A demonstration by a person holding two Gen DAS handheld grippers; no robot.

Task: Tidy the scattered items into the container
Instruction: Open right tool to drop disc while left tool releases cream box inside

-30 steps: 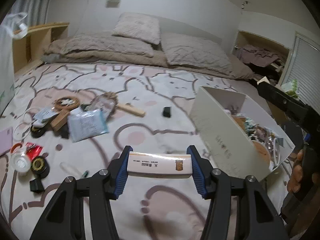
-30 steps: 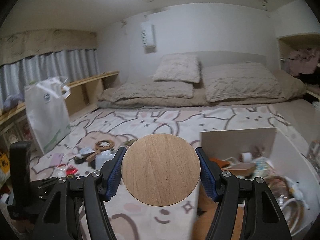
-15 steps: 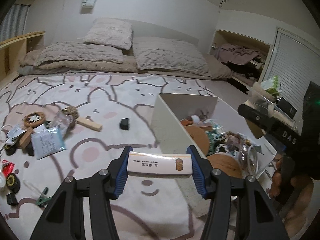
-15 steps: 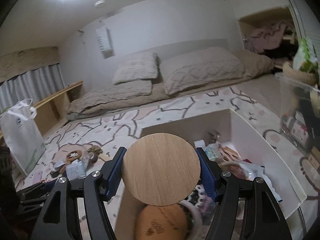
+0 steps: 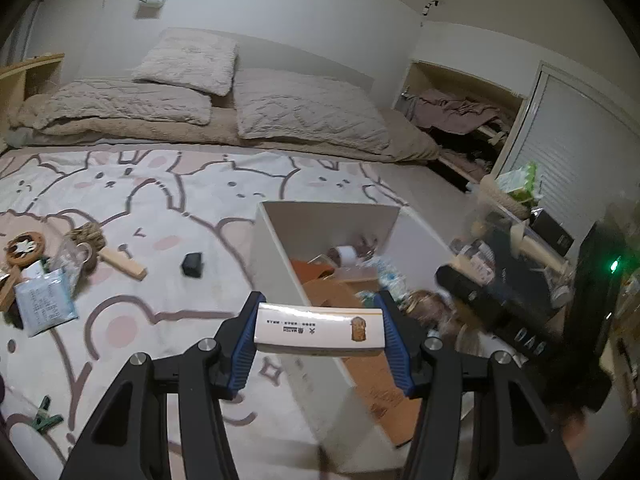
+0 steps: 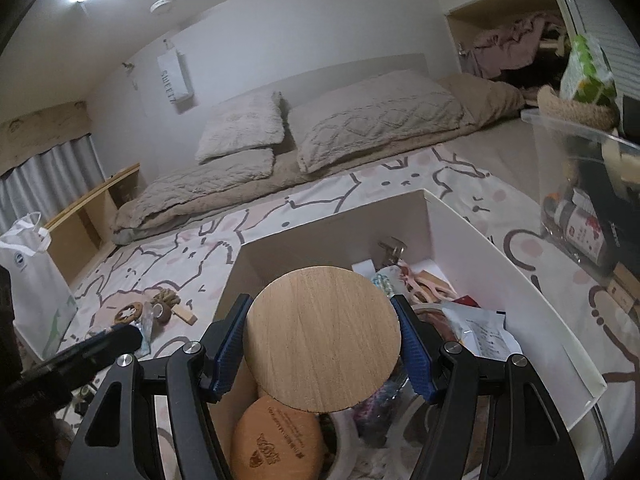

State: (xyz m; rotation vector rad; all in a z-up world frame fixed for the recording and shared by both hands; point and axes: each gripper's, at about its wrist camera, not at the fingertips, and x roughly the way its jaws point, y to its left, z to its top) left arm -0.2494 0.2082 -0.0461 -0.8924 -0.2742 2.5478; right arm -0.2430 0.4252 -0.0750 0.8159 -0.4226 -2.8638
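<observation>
My left gripper (image 5: 320, 330) is shut on a flat white box with a gold edge (image 5: 320, 332), held over the near left wall of the white container (image 5: 276, 256). In the right wrist view my right gripper (image 6: 322, 338) is shut on a round wooden disc (image 6: 322, 338), which hangs above the container (image 6: 520, 276). Below it lie a second engraved wooden disc (image 6: 276, 442), packets and other small things. Scattered items stay on the bunny-print blanket: a black cube (image 5: 192, 264), a wooden block (image 5: 122, 264), a blue packet (image 5: 44, 306), a green clip (image 5: 46, 418).
Pillows (image 5: 188, 60) and a beige duvet lie at the far end of the bed. A clear plastic bin (image 6: 580, 184) with bottles stands right of the container. A white bag (image 6: 32, 280) stands at the left. An open closet (image 5: 460, 116) holds clothes.
Both grippers have swung from the blanket toward the container and now hang over it. The right one rolled and dipped, so the inside of the container shows below the disc. Both grips are unchanged.
</observation>
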